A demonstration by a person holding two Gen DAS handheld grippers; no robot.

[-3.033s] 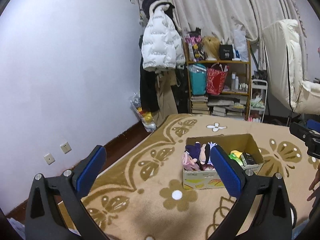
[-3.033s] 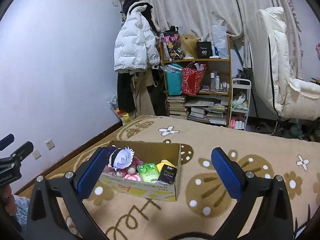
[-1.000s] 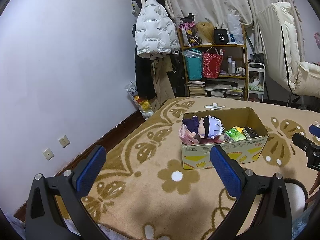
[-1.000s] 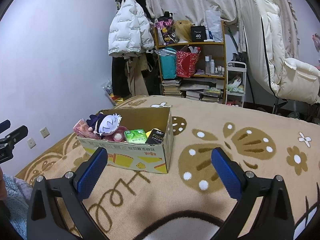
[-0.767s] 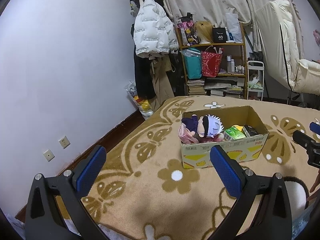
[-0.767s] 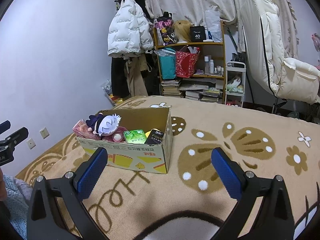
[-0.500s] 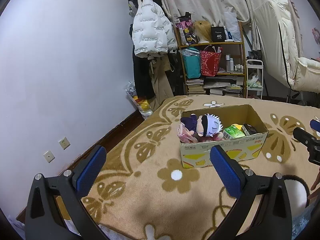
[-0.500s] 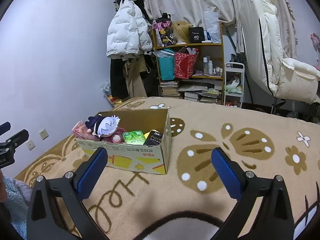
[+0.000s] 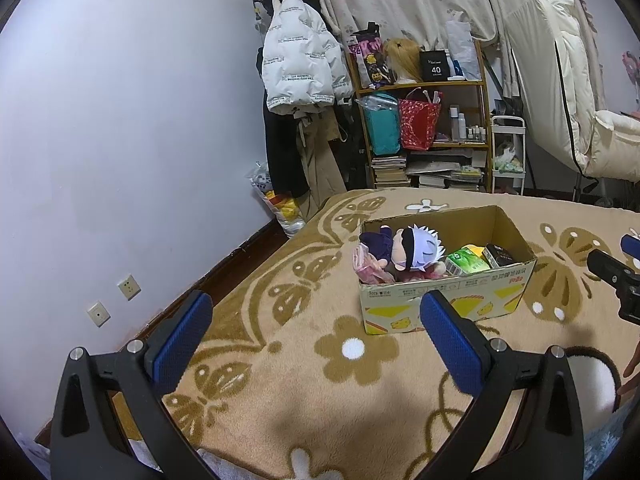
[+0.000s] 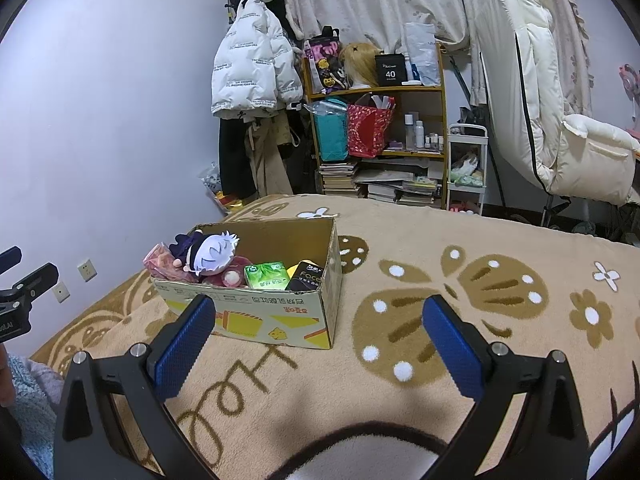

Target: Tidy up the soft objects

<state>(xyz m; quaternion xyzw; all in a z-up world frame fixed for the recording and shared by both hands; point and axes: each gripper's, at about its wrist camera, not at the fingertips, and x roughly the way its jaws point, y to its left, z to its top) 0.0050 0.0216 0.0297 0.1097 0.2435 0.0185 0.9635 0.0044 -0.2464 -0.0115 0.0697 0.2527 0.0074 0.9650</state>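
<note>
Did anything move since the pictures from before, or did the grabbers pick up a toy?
Nothing was picked up or let go. Only the cameras shifted: in the left wrist view the cardboard box now sits higher and clear of the left tongs. The right tongs also dropped a little lower toward the blanket. The white-haired plush doll, green pack and black box lie inside as before, both tongs open and empty.

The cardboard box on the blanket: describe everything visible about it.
The cardboard box is an open-topped brown carton with yellow graphics and red print on its sides, standing upright on the tan patterned blanket. A white-haired plush doll and pink soft items fill one end; a green packet and a black packet fill the other. Neither gripper touches it.
</note>
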